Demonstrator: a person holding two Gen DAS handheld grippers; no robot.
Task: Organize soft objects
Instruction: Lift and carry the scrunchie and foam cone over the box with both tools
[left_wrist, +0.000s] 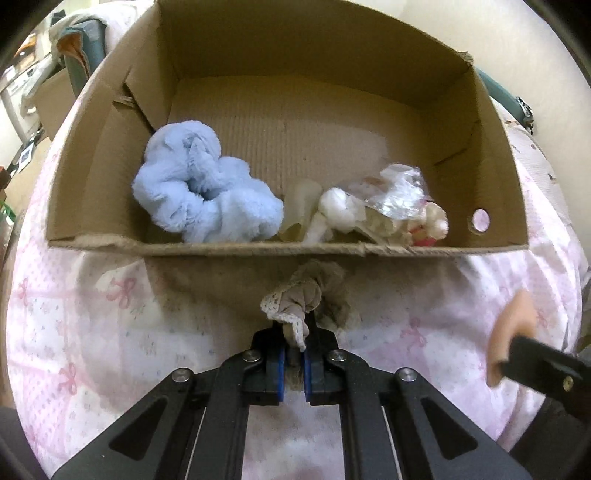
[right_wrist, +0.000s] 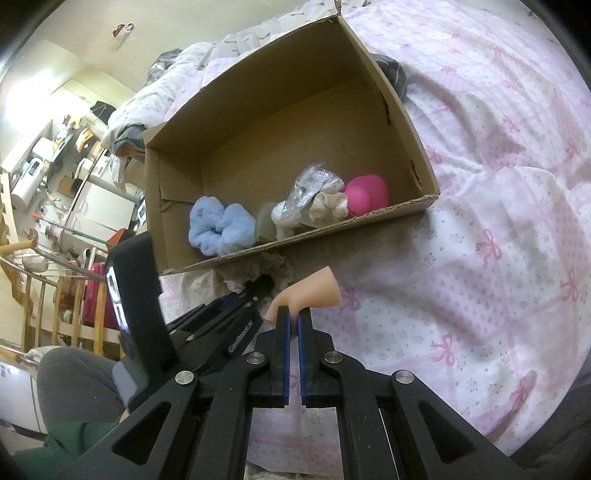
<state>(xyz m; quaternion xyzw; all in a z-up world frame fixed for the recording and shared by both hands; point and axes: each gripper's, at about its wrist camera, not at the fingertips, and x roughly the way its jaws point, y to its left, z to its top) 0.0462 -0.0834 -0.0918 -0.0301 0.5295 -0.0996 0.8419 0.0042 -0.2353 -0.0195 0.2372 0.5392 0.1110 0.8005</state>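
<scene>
Nearest, the left gripper (left_wrist: 294, 354) is clamped on a beige lace scrunchie (left_wrist: 310, 295) just outside the cardboard box (left_wrist: 229, 247)'s near wall, on the bed (left_wrist: 110, 332). The right gripper (right_wrist: 294, 321) pinches a peach foam piece (right_wrist: 314, 291) nearby. Already inside along the box's near edge: a blue scrunchie (left_wrist: 203, 192), white items (left_wrist: 340, 210), a pink ball (right_wrist: 367, 194). Judging by this, two pieces remain to drop in.

A pink bow-printed quilted bedspread (right_wrist: 498, 206) fills the view, with cream walls (right_wrist: 74, 55) and cluttered white cabinets (right_wrist: 99, 199) toward nine o'clock.
</scene>
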